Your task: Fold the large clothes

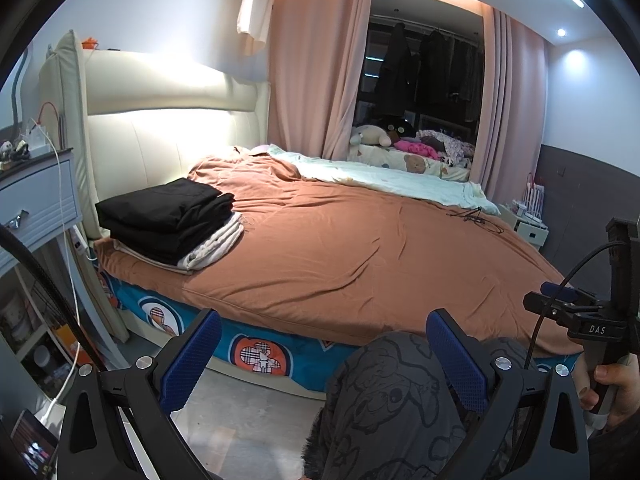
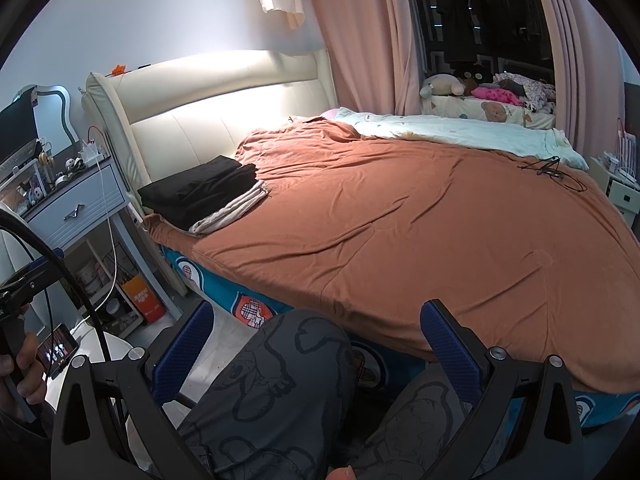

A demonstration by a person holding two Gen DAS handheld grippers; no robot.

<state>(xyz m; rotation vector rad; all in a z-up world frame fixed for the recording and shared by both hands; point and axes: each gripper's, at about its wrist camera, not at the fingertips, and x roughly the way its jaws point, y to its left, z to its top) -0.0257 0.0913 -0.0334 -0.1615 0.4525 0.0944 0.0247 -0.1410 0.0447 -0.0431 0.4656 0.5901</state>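
A stack of folded clothes, black pieces [image 1: 168,216] on top of a white piece [image 1: 216,246], lies on the bed near the headboard; it also shows in the right wrist view [image 2: 200,192]. My left gripper [image 1: 324,344] is open and empty, held off the near edge of the bed above the person's knee. My right gripper [image 2: 316,334] is open and empty, also off the bed's near edge above the person's legs. The right gripper's body shows at the right of the left wrist view [image 1: 592,320].
An orange-brown cover [image 1: 360,248] spreads over the bed, with a pale quilt [image 1: 380,178] at its far side. A black cord [image 1: 476,216] lies on the cover. A grey nightstand [image 1: 36,200] stands left. A phone [image 2: 56,350] sits low left.
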